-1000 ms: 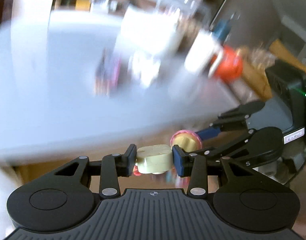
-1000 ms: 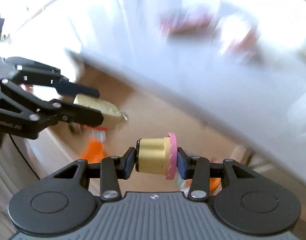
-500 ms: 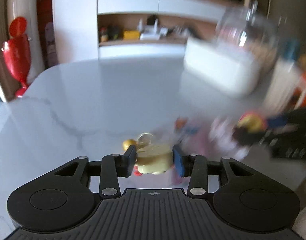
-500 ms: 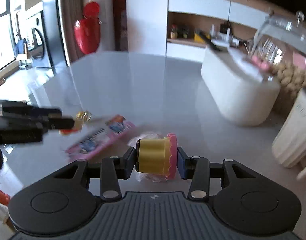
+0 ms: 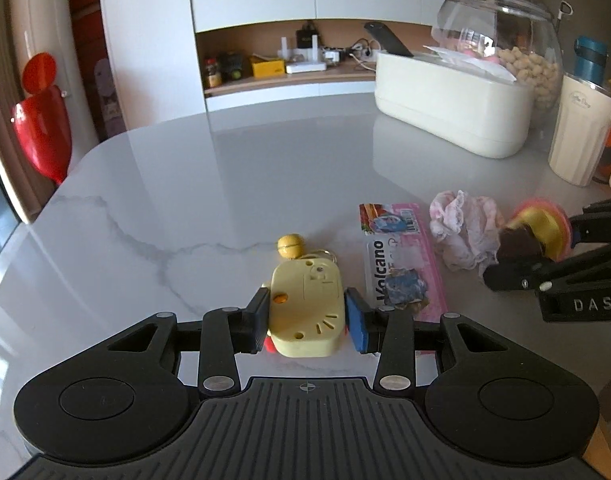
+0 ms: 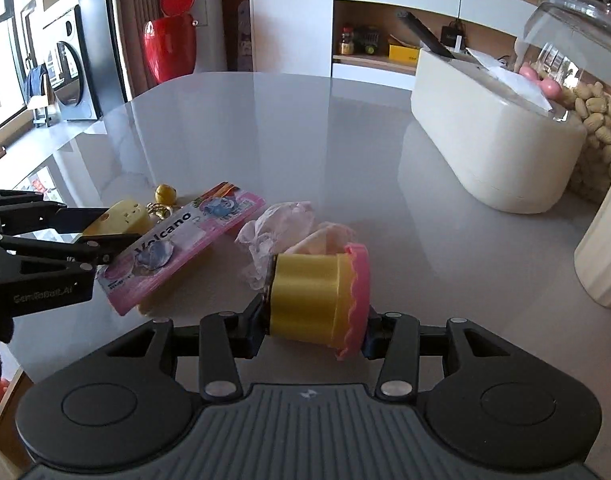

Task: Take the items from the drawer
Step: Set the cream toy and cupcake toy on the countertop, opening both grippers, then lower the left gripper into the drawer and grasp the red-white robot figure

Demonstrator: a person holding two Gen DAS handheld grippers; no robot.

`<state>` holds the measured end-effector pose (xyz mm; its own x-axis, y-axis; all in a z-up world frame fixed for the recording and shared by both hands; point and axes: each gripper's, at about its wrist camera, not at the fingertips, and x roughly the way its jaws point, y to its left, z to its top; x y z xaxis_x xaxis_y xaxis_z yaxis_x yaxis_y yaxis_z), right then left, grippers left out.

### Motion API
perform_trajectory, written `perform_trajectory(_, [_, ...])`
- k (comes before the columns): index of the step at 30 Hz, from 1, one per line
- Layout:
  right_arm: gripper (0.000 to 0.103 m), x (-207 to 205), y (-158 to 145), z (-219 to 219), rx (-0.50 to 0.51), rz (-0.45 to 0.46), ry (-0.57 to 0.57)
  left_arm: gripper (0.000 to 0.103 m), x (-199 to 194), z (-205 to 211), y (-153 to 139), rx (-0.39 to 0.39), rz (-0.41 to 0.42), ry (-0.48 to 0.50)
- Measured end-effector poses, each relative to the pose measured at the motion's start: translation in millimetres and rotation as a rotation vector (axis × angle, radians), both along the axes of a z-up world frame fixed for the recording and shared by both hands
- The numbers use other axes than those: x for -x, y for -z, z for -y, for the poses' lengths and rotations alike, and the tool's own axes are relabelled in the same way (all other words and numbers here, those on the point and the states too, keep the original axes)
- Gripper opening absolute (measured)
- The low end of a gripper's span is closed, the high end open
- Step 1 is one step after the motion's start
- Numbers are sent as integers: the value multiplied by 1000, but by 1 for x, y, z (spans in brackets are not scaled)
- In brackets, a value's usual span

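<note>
Left tool [image 5: 305,320] was pinching the yellow keychain toy [image 5: 305,312] low over the near worktop [image 5: 225,200], long axis running away from it. Further right, the right tool [image 6: 311,326] gripped the yellow-and-pink cup [image 6: 317,296], sideways, just beside the crumpled wrapper [image 6: 281,224].

Packet [image 5: 401,256] lies between keychain [image 5: 305,312] and tissue [image 5: 465,228].

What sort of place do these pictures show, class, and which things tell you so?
Probably a home kitchen or dining area: a marble-look table, a peanut jar beside a white bin, shelves of household bits, and a washing machine.
</note>
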<state>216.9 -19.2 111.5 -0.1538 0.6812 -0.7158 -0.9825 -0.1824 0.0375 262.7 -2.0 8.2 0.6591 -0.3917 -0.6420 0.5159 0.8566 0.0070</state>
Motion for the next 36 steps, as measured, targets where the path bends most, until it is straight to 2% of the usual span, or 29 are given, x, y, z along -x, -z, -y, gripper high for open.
perform_trajectory(1, [47,1,0,1,5,-4,-4,44,0,-1,0,2,-2,1])
perform_trajectory(2, [48,2,1,2,7,-9,-9,44,-1,-1,0,10,-4,95])
perform_trajectory(8, [56,3,-13,18,-54,-35,-73,43,0,-7,-6,26,-21,120])
perform_trajectory(10, [61,3,-22,29,-97,-24,-78,44,3,-13,-13,39,-10,116])
perform_trajectory(11, [63,2,-27,35,-122,-18,-82,44,5,-16,-17,49,1,202])
perform_trajectory(13, [72,0,-35,48,-179,0,-87,43,9,-24,-27,55,20,195])
perform_trajectory(16, [78,-7,-37,69,-269,-6,-78,43,20,-32,-39,46,31,218])
perform_trajectory(17, [80,-10,-35,77,-280,-22,-70,43,24,-35,-41,42,36,369])
perform_trajectory(19, [81,-14,-30,82,-236,-48,-91,43,38,-40,-45,22,40,400])
perform_trajectory(20, [81,-16,-26,83,-185,-67,-124,43,45,-43,-46,8,45,487])
perform_trajectory(22, [81,-22,-16,85,-71,-117,-163,43,59,-51,-46,-15,33,537])
perform_trajectory(24, [81,-29,-4,89,20,-174,-168,43,70,-61,-42,-41,-14,600])
perform_trajectory(26, [81,-35,8,93,81,-203,-184,43,76,-68,-34,-90,-79,745])
perform_trajectory(29, [81,-36,12,109,33,-148,-231,43,75,-76,-15,-193,-204,839])
perform_trajectory(32, [81,-34,14,116,45,-177,-325,43,69,-82,8,-306,-268,857])
perform_trajectory(34, [81,-32,23,118,112,-248,-396,41,63,-85,23,-379,-300,825])
perform_trajectory(36, [81,-28,36,119,145,-256,-436,40,55,-83,39,-462,-364,815])
